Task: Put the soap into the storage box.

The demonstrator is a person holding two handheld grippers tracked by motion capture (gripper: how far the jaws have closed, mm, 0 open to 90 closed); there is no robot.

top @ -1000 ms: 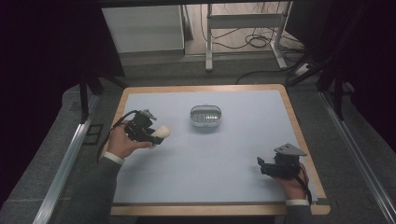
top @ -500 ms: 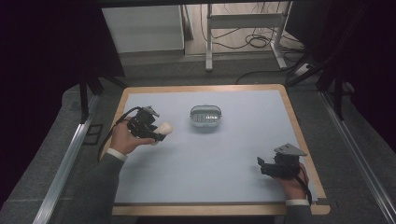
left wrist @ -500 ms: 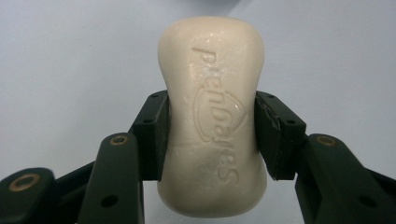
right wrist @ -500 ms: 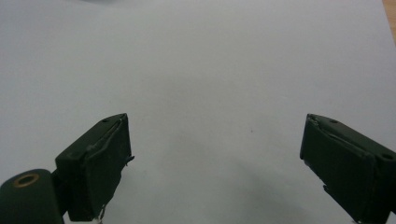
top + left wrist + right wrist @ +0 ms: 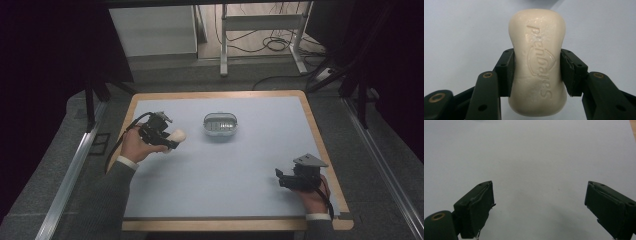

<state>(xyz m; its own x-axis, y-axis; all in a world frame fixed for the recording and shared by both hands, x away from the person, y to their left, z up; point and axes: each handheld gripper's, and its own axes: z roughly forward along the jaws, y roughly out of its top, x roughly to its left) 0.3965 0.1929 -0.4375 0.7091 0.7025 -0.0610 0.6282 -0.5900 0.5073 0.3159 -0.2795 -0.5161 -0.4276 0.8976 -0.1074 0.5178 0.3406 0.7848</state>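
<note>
A: Change against the earlier high view frames?

B: The left gripper [image 5: 167, 139] with its soap bar [image 5: 177, 135] has shifted up and right in the frame, closer to the soap dish [image 5: 220, 126]. Right gripper [image 5: 280, 177] unchanged, low right over the table [image 5: 240, 170].

A: Appearance of the bar?

B: Cream-white, oblong, rounded ends, slightly waisted at the middle. In the left gripper view the soap bar [image 5: 537, 62] carries embossed lettering and a shield outline on its upper face, reading upside down from the camera. Surface looks a little glossy.

A: Orientation?

B: In the high view the long axis runs out from the jaws toward the right of the frame, free end nearest the dish, not touching it. In the left gripper view it runs bottom to top, along the jaws.

A: Gripper states?

B: Left gripper [image 5: 537, 72] clamped across the bar's narrow waist, pads [image 5: 506, 72] pressed on both sides. Right gripper [image 5: 539, 207] spread wide, nothing between the jaws, bare pale blue surface beneath.
</note>
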